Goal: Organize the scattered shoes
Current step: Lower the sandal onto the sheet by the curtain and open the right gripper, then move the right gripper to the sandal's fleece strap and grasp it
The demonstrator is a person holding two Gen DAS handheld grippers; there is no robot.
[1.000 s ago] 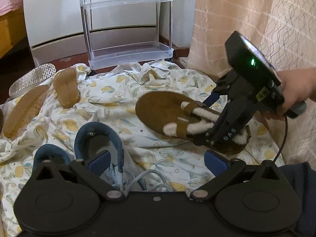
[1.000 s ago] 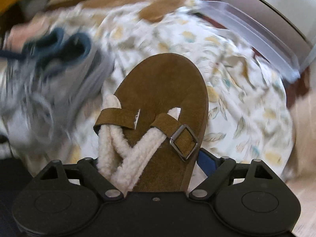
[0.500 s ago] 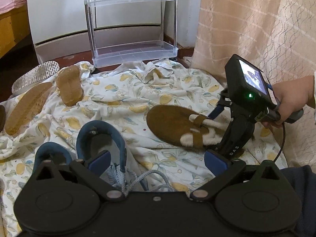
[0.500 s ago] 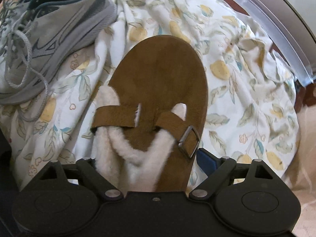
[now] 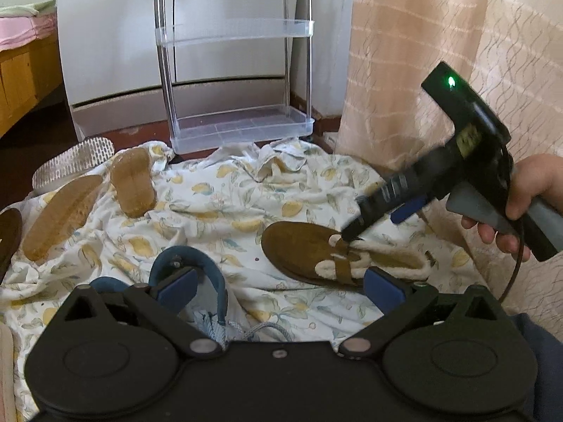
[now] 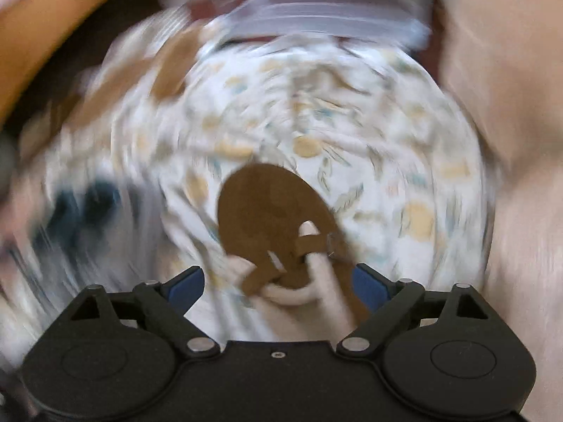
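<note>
A brown suede sandal (image 5: 302, 249) with fleece straps lies sole-down on the lemon-print sheet (image 5: 228, 204). My right gripper (image 5: 378, 223) hovers just above its strap end, held by a person's hand (image 5: 527, 193). Its jaws are opening, and in the blurred right wrist view the sandal (image 6: 260, 204) lies below the gripper (image 6: 276, 283) with neither pad pressing on it. My left gripper (image 5: 279, 285) is open above the blue-collared grey sneakers (image 5: 197, 256), which I also see smeared (image 6: 84, 204) at the left of the right wrist view.
Two brown sandals lie sole-up, one (image 5: 133, 183) beside the other (image 5: 59, 214), at the sheet's far left. A white mesh shoe (image 5: 74, 161) lies behind them. A clear plastic shelf rack (image 5: 239, 126) stands at the back and a beige curtain (image 5: 422, 70) hangs on the right.
The right gripper lowered the fleece sandal onto the sheet, let it go, then rolled and rose off it. The left gripper rose slightly.
</note>
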